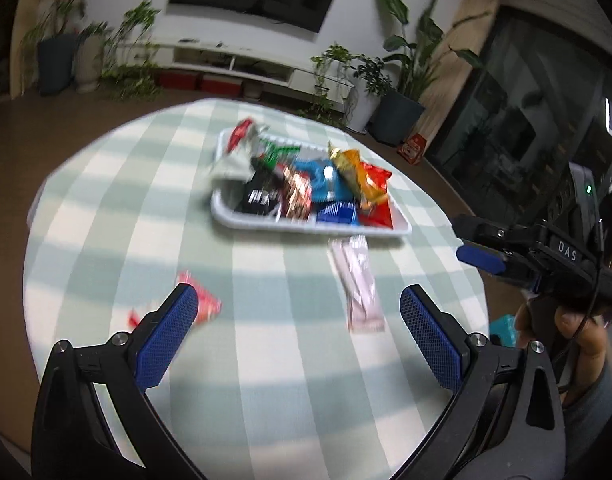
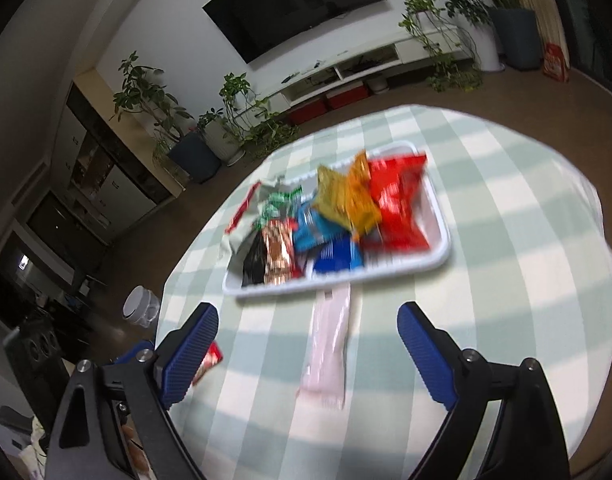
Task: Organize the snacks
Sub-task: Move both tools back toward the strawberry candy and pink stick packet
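A white tray [image 1: 242, 222] [image 2: 440, 258] holds several snack packets in red, orange, gold, blue, black and green. A long pale pink packet [image 1: 360, 286] [image 2: 330, 350] lies on the cloth just in front of the tray. A small red packet [image 1: 198, 302] [image 2: 208, 362] lies further left. My left gripper [image 1: 298, 324] is open and empty above the cloth, between the two loose packets. My right gripper [image 2: 308, 344] is open and empty, with the pink packet between its fingers in view; it also shows at the right of the left wrist view [image 1: 482, 258].
The round table has a green and white checked cloth [image 1: 266, 380] [image 2: 506, 320]. Potted plants, a low white TV unit and a wall screen stand behind. A white bin [image 2: 140, 306] stands on the floor left of the table.
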The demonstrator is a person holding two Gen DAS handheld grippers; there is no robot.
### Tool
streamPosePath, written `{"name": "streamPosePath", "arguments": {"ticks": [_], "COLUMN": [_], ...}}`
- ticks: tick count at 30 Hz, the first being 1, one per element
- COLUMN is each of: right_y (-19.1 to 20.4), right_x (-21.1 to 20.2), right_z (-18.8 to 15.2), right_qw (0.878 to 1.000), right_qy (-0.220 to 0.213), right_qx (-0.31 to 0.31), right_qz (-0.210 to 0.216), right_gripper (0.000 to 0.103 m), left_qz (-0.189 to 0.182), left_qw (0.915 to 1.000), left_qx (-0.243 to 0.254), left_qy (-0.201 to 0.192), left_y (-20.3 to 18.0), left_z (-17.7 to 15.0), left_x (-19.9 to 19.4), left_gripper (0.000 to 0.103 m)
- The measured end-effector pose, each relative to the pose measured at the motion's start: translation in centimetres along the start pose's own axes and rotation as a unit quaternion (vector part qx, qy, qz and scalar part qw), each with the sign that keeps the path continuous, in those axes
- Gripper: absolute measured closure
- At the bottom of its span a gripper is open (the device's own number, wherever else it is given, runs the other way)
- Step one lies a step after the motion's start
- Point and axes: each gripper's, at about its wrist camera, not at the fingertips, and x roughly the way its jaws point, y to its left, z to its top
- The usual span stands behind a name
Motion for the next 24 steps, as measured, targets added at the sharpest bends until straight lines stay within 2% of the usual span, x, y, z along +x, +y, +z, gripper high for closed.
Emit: {"name": "streamPosePath", "arguments": {"ticks": [5, 10, 13, 16, 20, 23, 24], "right_y": [-0.8, -1.6, -2.2, -2.7, -3.4, -3.5, -3.5], "right_x": [-0.8, -0.4, -0.5, -1.1, -1.5, -1.4, -1.3], "right_z": [-3.3, -6.2, -7.6, -8.3, -8.7, -8.7, -8.7], "right_qw": [1.000, 0.998, 0.997, 0.996, 0.996, 0.996, 0.996], "right_qy": [0.011, 0.037, 0.044, 0.041, 0.039, 0.040, 0.041], "right_qx": [0.027, 0.051, 0.061, 0.062, 0.065, 0.068, 0.066], "right_qz": [-0.003, -0.026, -0.030, -0.038, -0.048, -0.049, -0.048], "right_gripper": [0.010, 0.010, 0.010, 0.010, 0.010, 0.010, 0.010], "left_qz": [-0.006, -0.002, 0.002, 0.013, 0.049, 0.073, 0.065], "left_qw": [0.9983, 0.9982, 0.9985, 0.9994, 0.9971, 0.9905, 0.9864], "left_qx": [-0.058, -0.060, -0.055, -0.024, 0.037, 0.083, 0.113], "left_qy": [0.001, 0.004, 0.004, 0.020, 0.044, 0.083, 0.101], "left_y": [2.0, 2.5, 2.7, 2.8, 3.1, 3.0, 2.7], "left_z": [-3.9, -5.2, -4.9, -3.9, -1.7, 0.1, 0.5], "left_x": [-2.3, -3.9, -4.6, -4.9, -4.4, -2.4, -1.2], "left_gripper": [0.001, 0.001, 0.001, 0.001, 0.001, 0.001, 0.001]}}
